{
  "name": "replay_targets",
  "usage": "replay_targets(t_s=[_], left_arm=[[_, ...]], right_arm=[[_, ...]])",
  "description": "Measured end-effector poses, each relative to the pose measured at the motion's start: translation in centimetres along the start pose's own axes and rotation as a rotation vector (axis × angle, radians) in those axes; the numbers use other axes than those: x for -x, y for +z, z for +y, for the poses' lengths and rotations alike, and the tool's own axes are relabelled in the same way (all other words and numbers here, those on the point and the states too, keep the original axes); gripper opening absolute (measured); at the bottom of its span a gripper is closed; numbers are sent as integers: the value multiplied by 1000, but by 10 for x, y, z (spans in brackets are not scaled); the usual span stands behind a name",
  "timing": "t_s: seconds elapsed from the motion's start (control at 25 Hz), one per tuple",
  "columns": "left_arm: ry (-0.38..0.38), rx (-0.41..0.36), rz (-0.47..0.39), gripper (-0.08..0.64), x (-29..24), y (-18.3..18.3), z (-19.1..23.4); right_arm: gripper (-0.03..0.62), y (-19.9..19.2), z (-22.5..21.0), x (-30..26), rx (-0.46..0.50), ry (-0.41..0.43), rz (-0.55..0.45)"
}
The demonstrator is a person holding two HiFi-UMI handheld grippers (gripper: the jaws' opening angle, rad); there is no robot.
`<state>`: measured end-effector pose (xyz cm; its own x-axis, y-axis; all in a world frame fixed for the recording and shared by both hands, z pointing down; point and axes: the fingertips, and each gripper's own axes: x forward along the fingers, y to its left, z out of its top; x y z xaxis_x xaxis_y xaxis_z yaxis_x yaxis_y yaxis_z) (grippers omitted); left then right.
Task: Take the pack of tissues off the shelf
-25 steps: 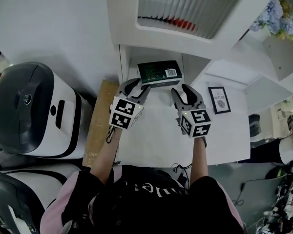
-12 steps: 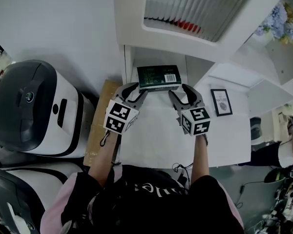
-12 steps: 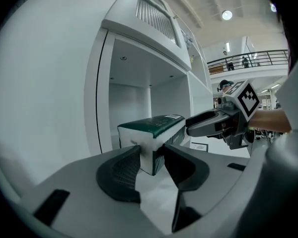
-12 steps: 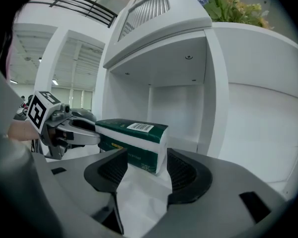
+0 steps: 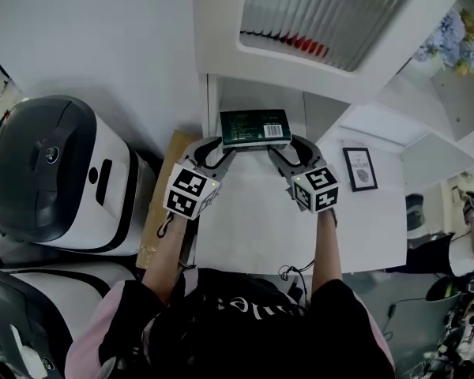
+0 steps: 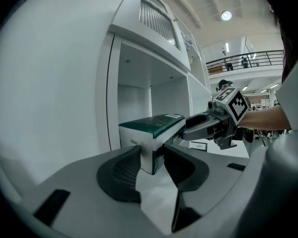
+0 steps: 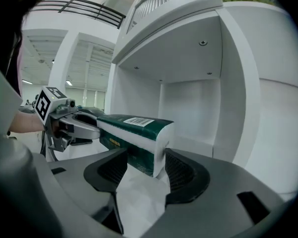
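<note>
A dark green pack of tissues [image 5: 255,127] lies flat at the mouth of a white shelf compartment [image 5: 215,101]. My left gripper [image 5: 223,144] is at the pack's left front corner. In the left gripper view that corner [image 6: 151,133] sits between the closing jaws, and both pads [image 6: 124,170] touch it. My right gripper [image 5: 284,144] is at the right front corner. In the right gripper view the pack's white-edged end [image 7: 156,148] stands between jaws that are opening wide, with thin gaps to the pads [image 7: 181,170]. Each gripper shows in the other's view, at the pack's far end.
The compartment's side walls [image 7: 238,113] stand close on both sides of the pack. A white counter [image 5: 253,212] runs below the grippers, with a small framed picture [image 5: 361,168] at right. A white and grey machine [image 5: 55,172] and a wooden board [image 5: 162,204] lie to the left.
Both grippers have moved forward to the pack's front corners. The right jaws have spread wider round its end, and the left jaws have narrowed onto its corner.
</note>
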<state>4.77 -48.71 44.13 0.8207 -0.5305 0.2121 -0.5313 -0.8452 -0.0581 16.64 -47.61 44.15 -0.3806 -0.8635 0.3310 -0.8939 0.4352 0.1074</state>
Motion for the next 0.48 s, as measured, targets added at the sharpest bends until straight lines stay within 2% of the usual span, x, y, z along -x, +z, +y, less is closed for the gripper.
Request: replay_targets(t_s=[0.24, 0.48], left_arm=[[9, -41, 18, 158, 4, -2, -5], [16, -27, 12, 158, 15, -2, -13]], right_arm=[[245, -2, 5, 5, 11, -26, -1], [245, -1, 16, 17, 21, -43, -5]])
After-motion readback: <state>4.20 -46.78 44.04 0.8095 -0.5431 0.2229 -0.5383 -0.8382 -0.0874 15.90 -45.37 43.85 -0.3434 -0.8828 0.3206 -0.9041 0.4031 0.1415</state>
